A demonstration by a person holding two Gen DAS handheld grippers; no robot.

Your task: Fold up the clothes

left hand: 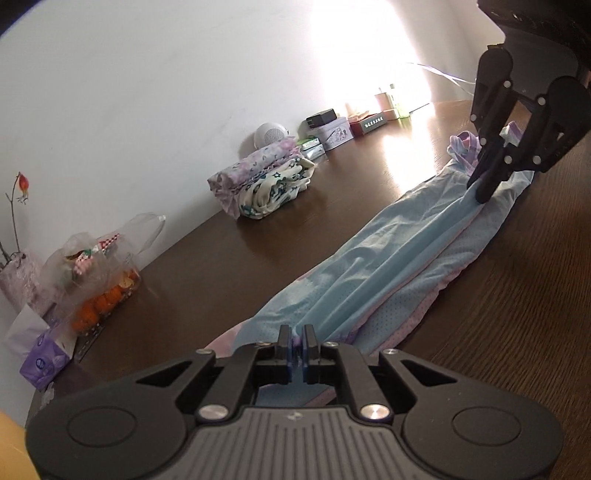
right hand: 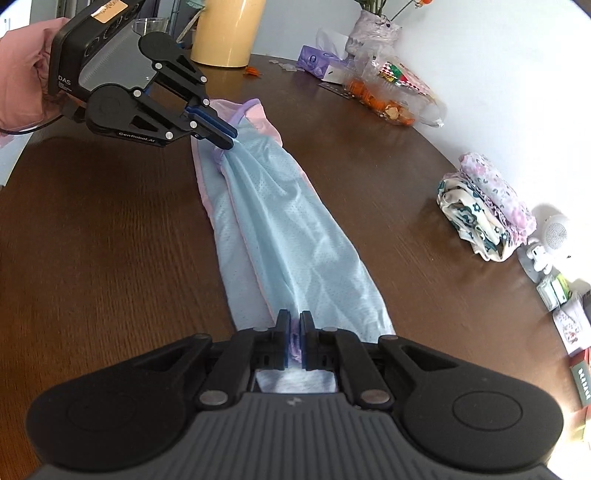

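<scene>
Pale blue garment [right hand: 291, 236] lies stretched on table [right hand: 92, 229], long axis running gripper to gripper. Left gripper [left hand: 298, 338] pinches one end, right gripper [right hand: 294, 332] the opposite end.

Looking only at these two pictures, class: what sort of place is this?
Probably a home: a wooden table against a wall carries folded clothes, a tissue box and a vase.

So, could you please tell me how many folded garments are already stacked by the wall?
2: a lilac floral one on top, and a cream one with dark blue flowers beneath it. More could be hidden inside the pile.
</scene>
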